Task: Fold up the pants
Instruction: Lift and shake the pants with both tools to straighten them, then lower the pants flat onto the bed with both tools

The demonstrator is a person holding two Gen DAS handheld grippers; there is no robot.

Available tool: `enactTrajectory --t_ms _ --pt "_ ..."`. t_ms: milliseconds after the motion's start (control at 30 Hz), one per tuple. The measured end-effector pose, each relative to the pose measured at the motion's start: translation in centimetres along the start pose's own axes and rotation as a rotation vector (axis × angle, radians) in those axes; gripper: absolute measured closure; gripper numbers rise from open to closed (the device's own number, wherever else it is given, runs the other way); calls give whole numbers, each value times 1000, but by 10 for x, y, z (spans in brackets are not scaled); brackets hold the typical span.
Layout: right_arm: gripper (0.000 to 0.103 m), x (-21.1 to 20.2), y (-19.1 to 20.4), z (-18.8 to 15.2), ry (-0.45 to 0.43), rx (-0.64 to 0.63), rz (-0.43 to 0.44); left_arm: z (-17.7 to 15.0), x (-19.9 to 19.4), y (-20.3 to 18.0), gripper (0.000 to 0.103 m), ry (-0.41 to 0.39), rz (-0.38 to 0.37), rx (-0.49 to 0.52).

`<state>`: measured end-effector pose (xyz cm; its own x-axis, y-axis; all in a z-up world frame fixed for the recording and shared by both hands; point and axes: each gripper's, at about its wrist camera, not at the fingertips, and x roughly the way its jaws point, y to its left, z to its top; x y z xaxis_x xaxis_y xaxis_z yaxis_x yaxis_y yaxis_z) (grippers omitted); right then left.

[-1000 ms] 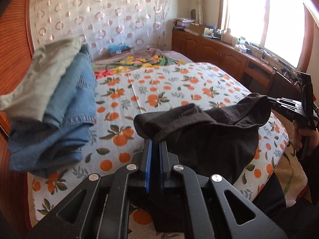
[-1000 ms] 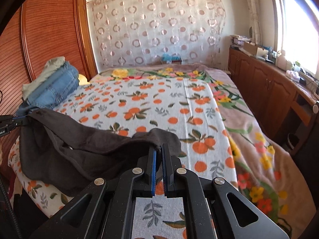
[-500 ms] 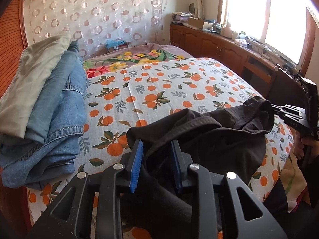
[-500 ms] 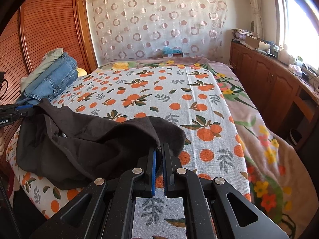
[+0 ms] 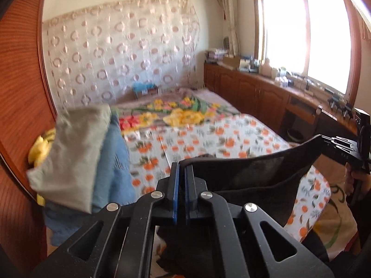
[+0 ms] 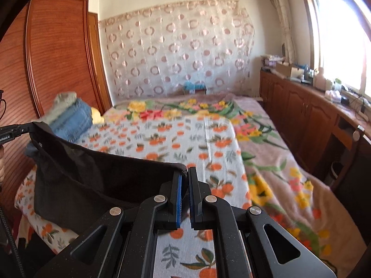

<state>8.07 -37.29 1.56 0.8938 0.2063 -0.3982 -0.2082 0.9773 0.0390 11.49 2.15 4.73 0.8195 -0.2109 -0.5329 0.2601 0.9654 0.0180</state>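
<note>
The black pants hang stretched between both grippers, their top edge taut above the orange-print bed. My left gripper has its jaws closing tight, with one corner of the pants pinched between the blue pads. In the right wrist view, my right gripper is shut on the other corner of the pants. The left gripper shows at the far left of that view, holding its corner. The right gripper appears at the right of the left wrist view, with a hand below it.
A stack of folded clothes, grey over blue denim, lies at the bed's left side beside a wooden wardrobe. Wooden cabinets with clutter on top run under the window on the right. A floral blanket covers the bed's right and far parts.
Both grippers have risen and lifted the pants off the bed, pulling the top edge taut. The left gripper stood open around the cloth half a second ago and is shut again.
</note>
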Motion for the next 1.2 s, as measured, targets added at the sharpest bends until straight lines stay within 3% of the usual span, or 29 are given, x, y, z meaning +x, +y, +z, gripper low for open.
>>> enactTrajectory --t_ms 267,533,633,767,867,933,1200 --pt "98 -58 12 43 -146 -38 26 48 -42 6 98 -135 29 17" --pt "98 2 27 91 -112 -155 -22 92 8 36 98 -114 133 2" --pt "98 12 31 117 -169 -167 -40 112 10 45 98 -143 169 -2" --pt "98 -9 44 133 -274 -165 -40 126 -17 38 99 -219 182 32" --pt "98 -24 48 113 -292 -178 -32 116 -32 33 99 -229 147 39" --pt "98 -19 45 84 -241 -176 -20 92 -28 31 98 -195 138 38" --pt "98 39 31 -81 146 -128 10 -55 55 12 98 116 99 21"
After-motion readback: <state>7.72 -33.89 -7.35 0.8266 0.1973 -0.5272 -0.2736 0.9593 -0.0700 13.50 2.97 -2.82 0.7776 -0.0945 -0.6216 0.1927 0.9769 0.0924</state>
